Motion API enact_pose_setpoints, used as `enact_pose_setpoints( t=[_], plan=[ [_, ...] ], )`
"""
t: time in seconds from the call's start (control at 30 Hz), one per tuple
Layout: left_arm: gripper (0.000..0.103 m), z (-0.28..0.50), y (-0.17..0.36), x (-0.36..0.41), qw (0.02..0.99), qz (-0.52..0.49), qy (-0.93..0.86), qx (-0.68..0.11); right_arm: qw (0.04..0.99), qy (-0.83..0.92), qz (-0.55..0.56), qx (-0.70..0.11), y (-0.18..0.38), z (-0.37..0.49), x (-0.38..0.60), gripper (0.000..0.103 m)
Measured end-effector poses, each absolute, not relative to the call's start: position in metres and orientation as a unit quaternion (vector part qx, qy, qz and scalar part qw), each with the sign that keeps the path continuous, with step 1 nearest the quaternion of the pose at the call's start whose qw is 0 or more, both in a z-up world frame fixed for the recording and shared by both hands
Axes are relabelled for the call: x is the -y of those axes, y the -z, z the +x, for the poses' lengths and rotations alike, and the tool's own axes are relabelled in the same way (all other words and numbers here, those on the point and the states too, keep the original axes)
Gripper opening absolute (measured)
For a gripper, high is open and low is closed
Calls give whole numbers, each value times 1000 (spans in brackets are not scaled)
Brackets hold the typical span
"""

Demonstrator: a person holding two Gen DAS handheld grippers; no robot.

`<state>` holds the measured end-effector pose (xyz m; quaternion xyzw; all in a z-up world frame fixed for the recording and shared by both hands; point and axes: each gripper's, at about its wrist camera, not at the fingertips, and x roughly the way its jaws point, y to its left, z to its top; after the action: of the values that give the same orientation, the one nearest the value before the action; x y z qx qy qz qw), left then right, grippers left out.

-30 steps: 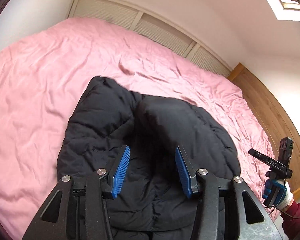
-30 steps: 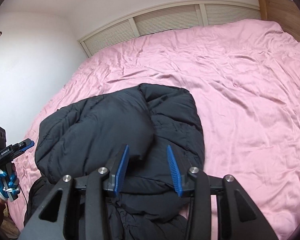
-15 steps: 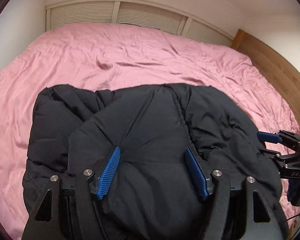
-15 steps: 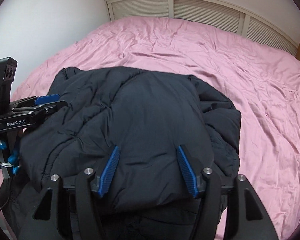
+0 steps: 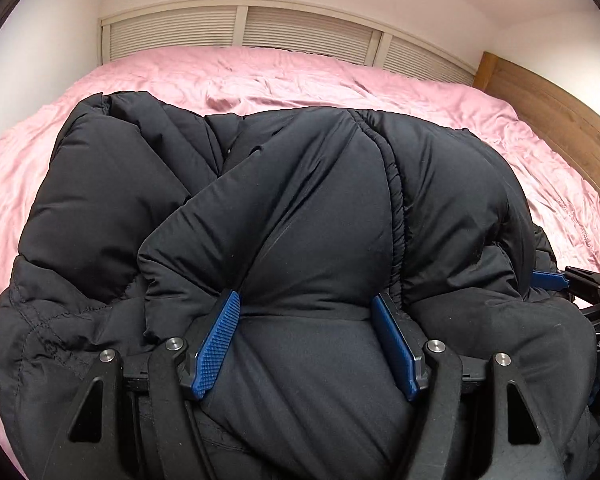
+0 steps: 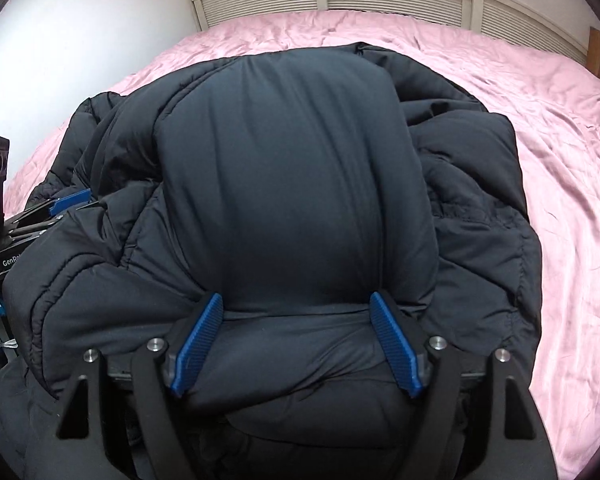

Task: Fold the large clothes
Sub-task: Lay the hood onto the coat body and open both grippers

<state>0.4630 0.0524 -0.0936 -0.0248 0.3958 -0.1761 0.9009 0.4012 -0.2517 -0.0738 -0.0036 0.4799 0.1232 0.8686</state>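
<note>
A bulky black puffer jacket lies bunched on the pink bed; it fills the right wrist view too. My left gripper is open, its blue fingers pressed into a padded fold near the jacket's near edge. My right gripper is open, its fingers either side of a thick rolled section of the jacket. Each gripper shows at the edge of the other's view: the right one and the left one. The jacket's near edge is hidden under the gripper bodies.
The pink bed sheet spreads wide beyond the jacket to the far side and right. White louvred panels line the back wall. A wooden headboard runs along the right side.
Both grippers have moved down and forward from above the jacket onto it. Their fingers now press into the padding. The jacket fills much more of both views.
</note>
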Motion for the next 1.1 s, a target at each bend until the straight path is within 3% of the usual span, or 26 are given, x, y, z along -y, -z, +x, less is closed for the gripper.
enact_pose_setpoints(
  t=[0.3,0.43,0.7,1.1],
  plan=[
    [68,441,27,-53,891,-5,193,-410,868,-143,-8,-476,-1,393,239,76],
    [72,431,23,-45,887,10,187,-421,868,-172,-8,-465,-19,380,223,76],
    [78,428,69,-28,876,43,161,-453,845,-145,-54,-512,43,377,218,79],
    [80,425,78,-27,871,46,152,-465,841,-127,-57,-522,66,386,214,83]
  ],
)
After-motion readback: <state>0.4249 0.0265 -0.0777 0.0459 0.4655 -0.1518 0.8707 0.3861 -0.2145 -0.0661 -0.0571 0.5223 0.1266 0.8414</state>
